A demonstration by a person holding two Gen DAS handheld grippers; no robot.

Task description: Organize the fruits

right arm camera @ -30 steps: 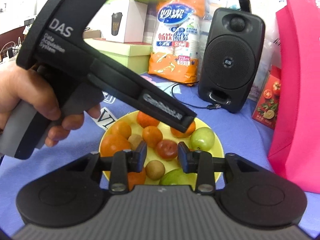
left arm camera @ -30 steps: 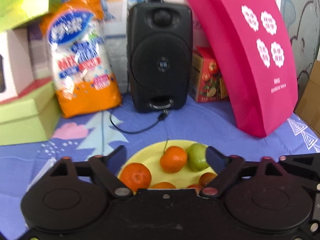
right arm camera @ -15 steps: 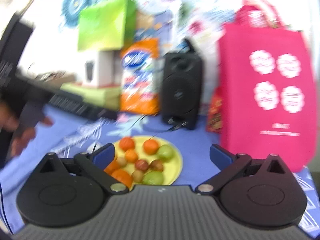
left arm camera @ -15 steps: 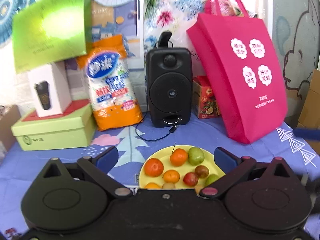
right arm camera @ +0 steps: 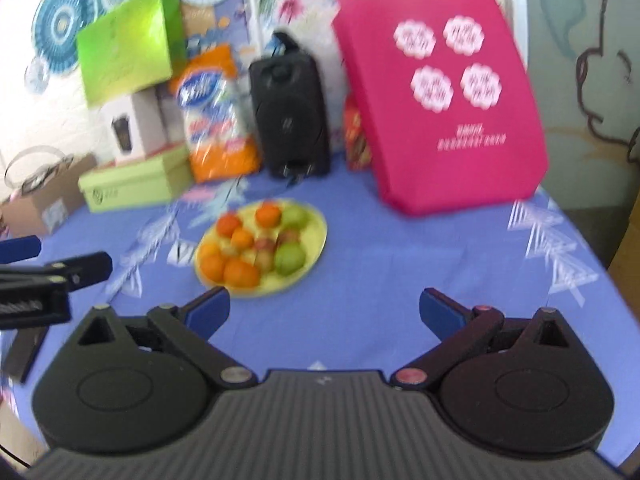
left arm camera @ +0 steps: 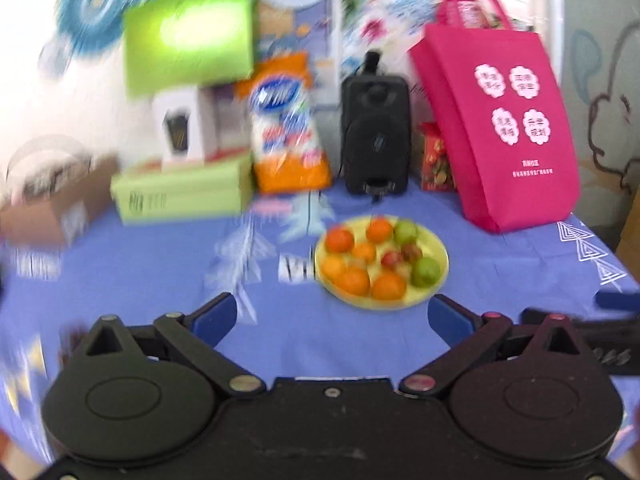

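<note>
Yellow plate (left arm camera: 436,248) sitting mid-tablecloth (left arm camera: 120,280), carrying oranges (left arm camera: 387,285), green fruit (left arm camera: 426,271), small red ones; left gripper (left arm camera: 332,316) and right gripper (right arm camera: 324,308) both hanging wide apart, empty; fruit likely round, light, roll-prone, bruisable; grip across the widest middle.

1. The left gripper (left arm camera: 331,320) is matte black plastic: two round housings with raised discs, angled link arms, blue pads (left arm camera: 212,317) at the fingertips.
2. Silver pivot screw at lower left; reddish ones at lower right.
3. The right gripper (right arm camera: 323,308) looks alike, with a ribbed grey centre panel at the frame's bottom.
4. Its blue pads (right arm camera: 438,312) sit on black arms; triangular cut-outs mark both linkages.
</note>
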